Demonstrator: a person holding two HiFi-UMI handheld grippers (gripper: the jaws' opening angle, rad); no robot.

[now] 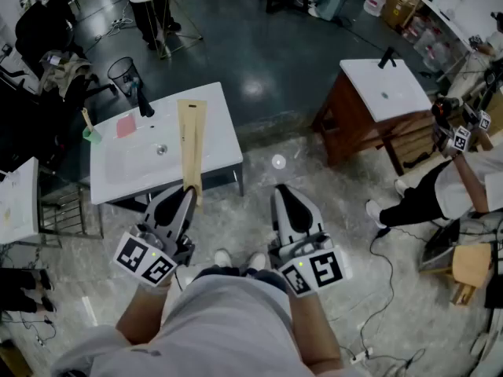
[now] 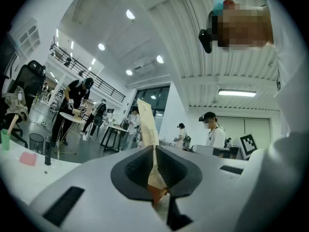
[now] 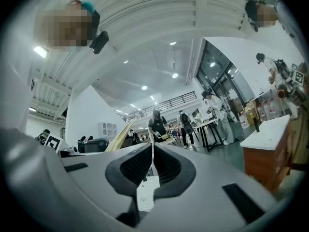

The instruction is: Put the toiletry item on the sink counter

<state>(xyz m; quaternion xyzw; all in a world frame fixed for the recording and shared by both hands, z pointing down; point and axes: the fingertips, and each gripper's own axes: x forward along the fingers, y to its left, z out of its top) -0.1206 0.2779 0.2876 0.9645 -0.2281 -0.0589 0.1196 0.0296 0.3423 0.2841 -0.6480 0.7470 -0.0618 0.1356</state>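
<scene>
One long, flat toiletry packet (image 1: 191, 142) is the whole job: tan paper, thin as a card, with a crimped, saw-toothed end (the sleeve shape suggests a wrapped toothbrush, though I cannot tell what is inside). The left gripper (image 1: 187, 192) pinches that crimped end between its ribbed black pads. In the left gripper view the jaws press flat on the paper, and the packet sticks out toward 12 o'clock.

From the head view the packet overlaps the near right part of the sink counter (image 1: 222, 136), a glossy white slab with a shallow moulded basin. I cannot tell how high the packet is above it. I judge this to be the carrying step, with placement not yet done. The next move calls for lowering the packet until it lies flat on bare counter, then spreading the jaws. It is light and stiff-ish, so it may slide on the slick surface.

At the counter's 10 o'clock corner stand a black faucet (image 1: 144, 100), a pink pad (image 1: 126, 126) and a green cup (image 1: 92, 134). The right gripper (image 1: 284, 195) hangs at 5 o'clock of the counter, its jaws pressed together on nothing.
</scene>
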